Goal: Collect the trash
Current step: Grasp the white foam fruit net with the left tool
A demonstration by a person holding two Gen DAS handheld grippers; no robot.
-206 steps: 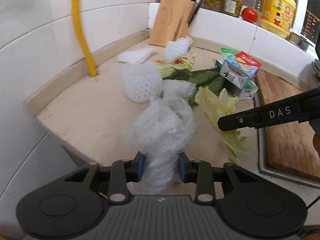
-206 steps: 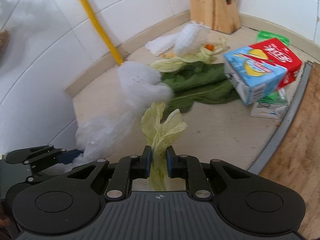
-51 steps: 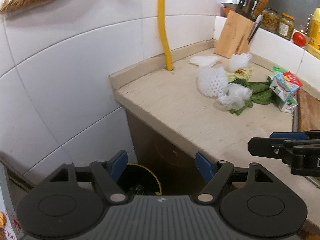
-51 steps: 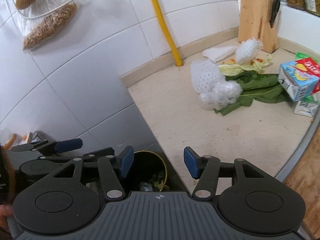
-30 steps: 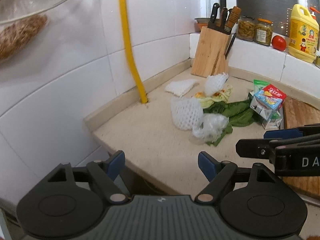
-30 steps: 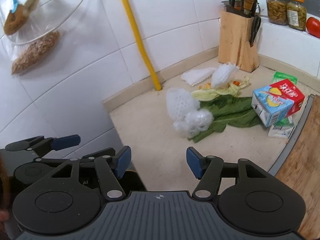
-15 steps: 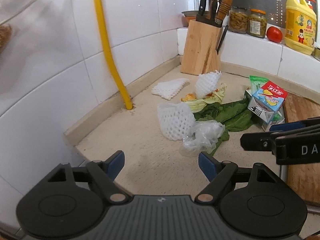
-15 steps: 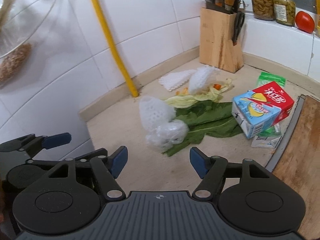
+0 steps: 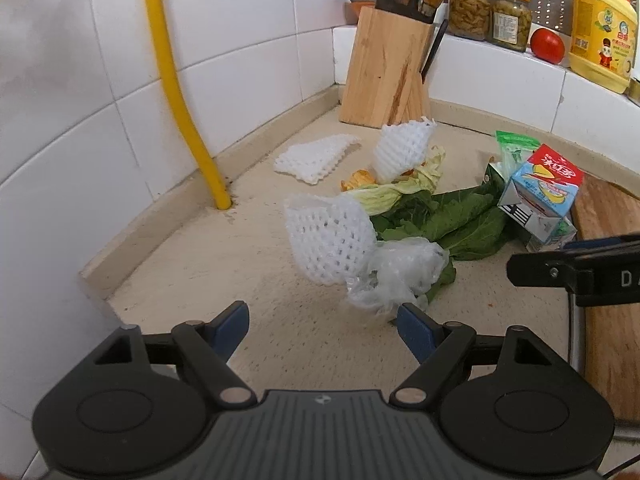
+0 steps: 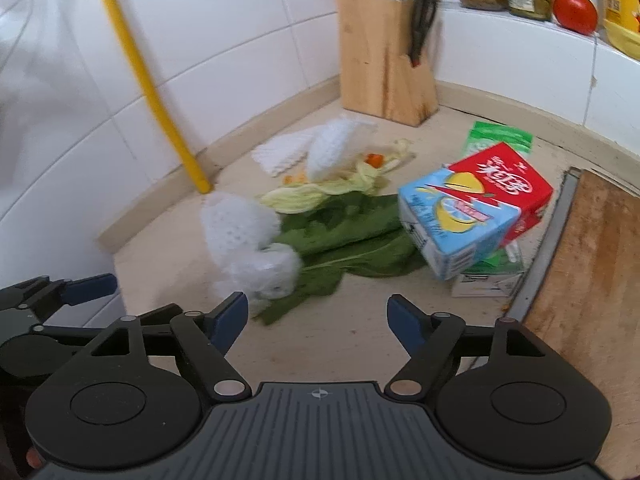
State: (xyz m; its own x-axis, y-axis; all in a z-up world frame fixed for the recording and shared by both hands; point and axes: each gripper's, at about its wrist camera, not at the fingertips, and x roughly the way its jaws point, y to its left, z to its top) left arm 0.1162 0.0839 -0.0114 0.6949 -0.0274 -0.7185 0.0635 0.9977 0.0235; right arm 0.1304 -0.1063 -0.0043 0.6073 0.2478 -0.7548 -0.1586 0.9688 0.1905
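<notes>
- Yellow vertical pipe (image 9: 172, 92) runs down white tiled wall to beige stone counter (image 9: 224, 264), far left.
- Left gripper (image 9: 322, 326): blue-padded jaws spread wide, nothing betw. them, over bare counter.
- White foam mesh fruit sleeve (image 9: 330, 240) lies mid-counter, touching crumpled clear plastic bag (image 9: 400, 276) just to its right; bag sits near left gripper's right pad.
- Dark green leaves (image 9: 452, 216) behind bag; pale cabbage leaf (image 9: 394, 190) above them.
- Right gripper (image 10: 318, 318): jaws have just been opening, wide apart, empty, over counter.
- Blue-red drink carton (image 10: 474, 210) tilted on a 2nd carton, right of leaves.
- Wooden cutting board (image 10: 596, 264) far right.
</notes>
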